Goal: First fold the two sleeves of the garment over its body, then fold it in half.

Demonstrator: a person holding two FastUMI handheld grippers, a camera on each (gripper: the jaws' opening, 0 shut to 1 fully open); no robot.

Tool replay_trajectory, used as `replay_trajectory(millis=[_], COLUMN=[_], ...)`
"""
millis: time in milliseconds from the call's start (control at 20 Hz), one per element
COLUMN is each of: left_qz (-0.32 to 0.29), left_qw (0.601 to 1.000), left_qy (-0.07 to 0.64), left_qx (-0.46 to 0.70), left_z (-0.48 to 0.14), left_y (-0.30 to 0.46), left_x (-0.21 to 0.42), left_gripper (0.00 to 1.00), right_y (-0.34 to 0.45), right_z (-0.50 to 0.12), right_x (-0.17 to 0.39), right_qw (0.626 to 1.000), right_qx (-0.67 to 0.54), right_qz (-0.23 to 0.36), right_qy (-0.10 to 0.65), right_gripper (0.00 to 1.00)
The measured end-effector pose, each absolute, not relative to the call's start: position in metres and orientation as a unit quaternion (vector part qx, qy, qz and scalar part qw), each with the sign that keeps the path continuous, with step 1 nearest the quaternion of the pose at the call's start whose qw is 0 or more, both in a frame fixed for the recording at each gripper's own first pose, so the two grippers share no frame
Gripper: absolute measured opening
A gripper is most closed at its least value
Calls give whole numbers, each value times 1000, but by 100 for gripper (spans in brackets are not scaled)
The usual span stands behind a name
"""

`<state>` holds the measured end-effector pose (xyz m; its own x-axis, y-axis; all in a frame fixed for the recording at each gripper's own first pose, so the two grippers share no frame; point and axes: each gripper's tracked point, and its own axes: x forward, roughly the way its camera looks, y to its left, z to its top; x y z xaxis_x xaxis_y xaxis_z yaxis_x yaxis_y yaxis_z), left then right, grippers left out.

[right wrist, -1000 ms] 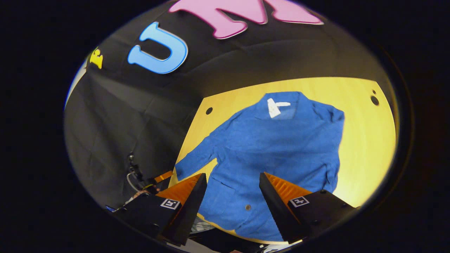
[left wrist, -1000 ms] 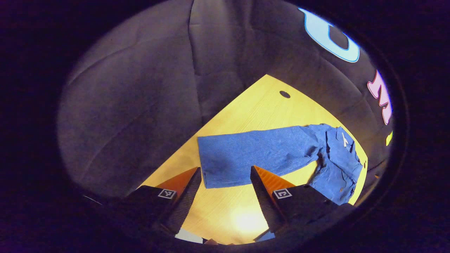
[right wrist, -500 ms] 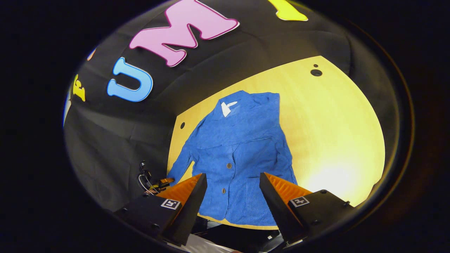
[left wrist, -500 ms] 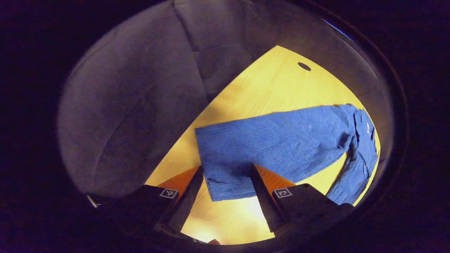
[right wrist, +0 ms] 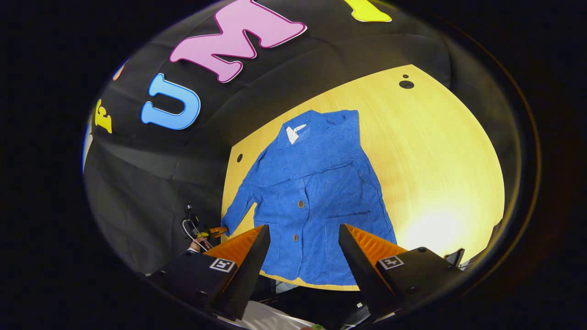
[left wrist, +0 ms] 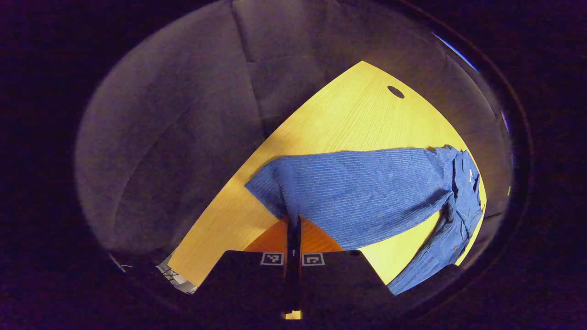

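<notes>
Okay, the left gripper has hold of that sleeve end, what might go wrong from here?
1. The left gripper pinches just the cuff edge of the sleeve, so the cloth may slip out mid-fold.
2. The right gripper hangs open above the jacket hem, holding nothing down, so pulling the sleeve could drag the body askew.
3. The hem lies at the table front edge and might slide off.

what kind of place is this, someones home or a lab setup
Likely a recording booth, not a home: black cloth wall behind a bare wooden table, with one blue jacket laid out for folding.
</notes>
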<state>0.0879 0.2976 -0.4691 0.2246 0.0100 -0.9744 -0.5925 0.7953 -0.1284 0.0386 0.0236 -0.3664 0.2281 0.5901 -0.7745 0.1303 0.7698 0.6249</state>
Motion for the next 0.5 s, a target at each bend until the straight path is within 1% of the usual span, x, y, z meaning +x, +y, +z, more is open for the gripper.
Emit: replay_trajectory(millis=[100, 200, 350, 500], left_qz=[185, 169, 147, 118], left_qw=[746, 767, 796, 832], left_qy=[584, 555, 519, 485], left_qx=[-260, -276, -275, -242], left_z=[-461, -442, -390, -340], left_y=[289, 281, 274, 242], left_x=[93, 111, 135, 177], left_gripper=[0, 0, 0, 0], right_y=[20, 18, 20, 25], right_z=[-368, -370, -372, -374], right_x=[39, 42, 51, 60], right_qw=[725, 726, 724, 720], right_qx=[301, 302, 311, 322], right_qz=[157, 158, 164, 175], right_qy=[600, 597, 594, 589], right_gripper=[96, 96, 96, 96])
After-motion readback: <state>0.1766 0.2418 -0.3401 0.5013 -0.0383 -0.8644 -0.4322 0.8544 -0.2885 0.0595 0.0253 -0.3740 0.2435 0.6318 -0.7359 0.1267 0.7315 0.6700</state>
